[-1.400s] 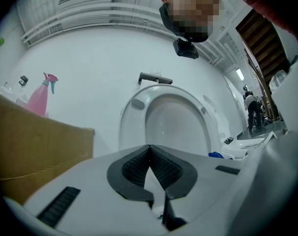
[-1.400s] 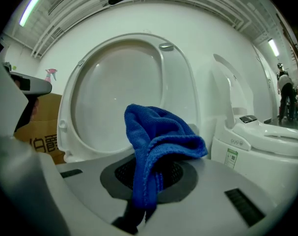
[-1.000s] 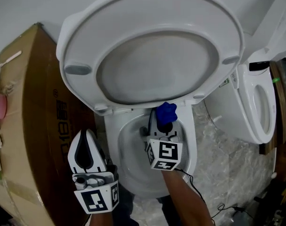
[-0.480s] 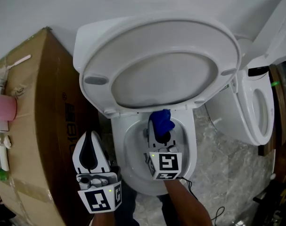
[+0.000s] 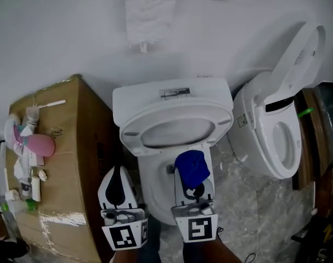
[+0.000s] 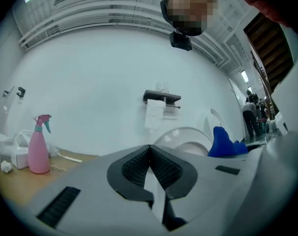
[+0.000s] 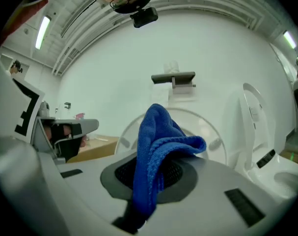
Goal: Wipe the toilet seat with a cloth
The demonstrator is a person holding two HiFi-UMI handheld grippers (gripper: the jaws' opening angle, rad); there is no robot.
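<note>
While both grippers are being held level at the near end of the toilet, the L gripper is being carried w/ jaws pressed fully together and nothing btw them. In its own view the black pads are being shown meeting edge to edge. Just to its right, the R gripper is being clamped on a blue cloth: one fold is being pinched btw the pads, and the rest is bunching up above the jaw tips. From the head view the cloth is being seen over the open bowl; contact w/ the porcelain can't be judged. Beyond it, the toilet seat is being propped upright w/ the lid behind it, against the tank. At left, a pink spray bottle & small bits are being borne on a cardboard box. At right, a 2nd toilet is standing w/ its lid raised. Farthest off, a paper roll is hanging on the white wall.
</note>
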